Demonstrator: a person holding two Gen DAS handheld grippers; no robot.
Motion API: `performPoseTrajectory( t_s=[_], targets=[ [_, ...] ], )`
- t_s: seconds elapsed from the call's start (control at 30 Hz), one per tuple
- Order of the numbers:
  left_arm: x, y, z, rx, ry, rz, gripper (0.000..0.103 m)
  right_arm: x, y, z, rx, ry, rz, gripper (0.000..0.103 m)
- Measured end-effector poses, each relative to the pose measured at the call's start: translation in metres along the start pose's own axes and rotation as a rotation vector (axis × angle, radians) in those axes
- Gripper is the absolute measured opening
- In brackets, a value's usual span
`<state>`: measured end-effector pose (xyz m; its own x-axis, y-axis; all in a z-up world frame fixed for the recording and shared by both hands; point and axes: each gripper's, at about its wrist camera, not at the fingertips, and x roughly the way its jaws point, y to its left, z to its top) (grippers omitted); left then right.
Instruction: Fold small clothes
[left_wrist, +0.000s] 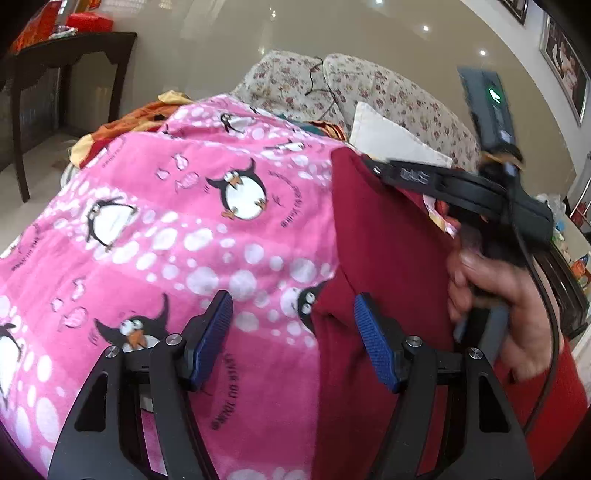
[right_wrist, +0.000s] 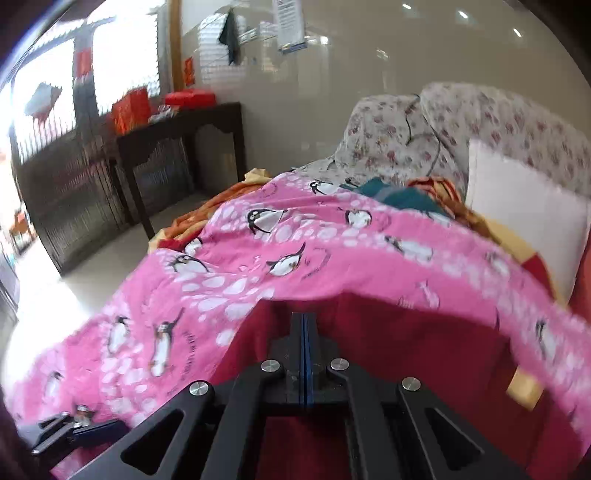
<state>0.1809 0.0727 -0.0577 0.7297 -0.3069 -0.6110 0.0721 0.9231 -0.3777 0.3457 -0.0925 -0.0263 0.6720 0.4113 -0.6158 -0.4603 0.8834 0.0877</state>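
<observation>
**Pink blanket, red garment, one claw wide and one clenched**

Pink fleece with penguins and white spots fills most of what I see: the blanket (left_wrist: 177, 229) is spread over a heap on a sofa, and the dark red garment (left_wrist: 384, 266) lies on top of it along the right side of my left view. My left claw (left_wrist: 293, 332) stands released, blue pads (left_wrist: 216, 332) well apart, with nothing between them; its left pad is over the blanket and its right pad is at the garment's edge (I cannot tell whether it touches the cloth).

My right claw (right_wrist: 304, 354) is clenched, the two blue pads pressed flat together. Its tip sits over the red garment just under the blanket's hem; I cannot tell whether any cloth is caught in it. From the left camera I see that same claw reaching across the garment's far edge, with the hand (left_wrist: 491, 295) on its handle and a red sleeve (left_wrist: 546, 417) below, all a little blurred.

Behind the blanket are orange and yellow cloths (left_wrist: 129, 125), a teal piece (right_wrist: 399, 195), a white cushion (right_wrist: 524, 210) and the floral sofa back (right_wrist: 480, 125). A dark desk (right_wrist: 184, 140) stands by the wall with red boxes (right_wrist: 188, 98) on it.
</observation>
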Motion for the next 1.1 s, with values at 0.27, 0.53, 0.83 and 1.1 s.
performPoseTrajectory(
  t_s=[0.27, 0.53, 0.83, 1.1],
  targets=[
    [-0.016, -0.018, -0.004, 0.093, -0.081, -0.032, 0.069, -0.134, -0.064, -0.06, 0.039, 0.032, -0.126, 0.054],
    [-0.008, -0.048, -0.01, 0.143, -0.053, -0.095, 0.069, -0.211, -0.19, -0.157, 0.248, 0.188, -0.426, 0.054],
    [0.006, -0.054, -0.014, 0.143, -0.018, -0.062, 0.069, -0.222, -0.193, -0.126, 0.24, 0.005, -0.46, 0.008],
    [-0.014, -0.054, -0.009, 0.131, -0.089, -0.068, 0.069, -0.254, -0.195, -0.151, 0.295, 0.001, -0.45, 0.03]
  ],
)
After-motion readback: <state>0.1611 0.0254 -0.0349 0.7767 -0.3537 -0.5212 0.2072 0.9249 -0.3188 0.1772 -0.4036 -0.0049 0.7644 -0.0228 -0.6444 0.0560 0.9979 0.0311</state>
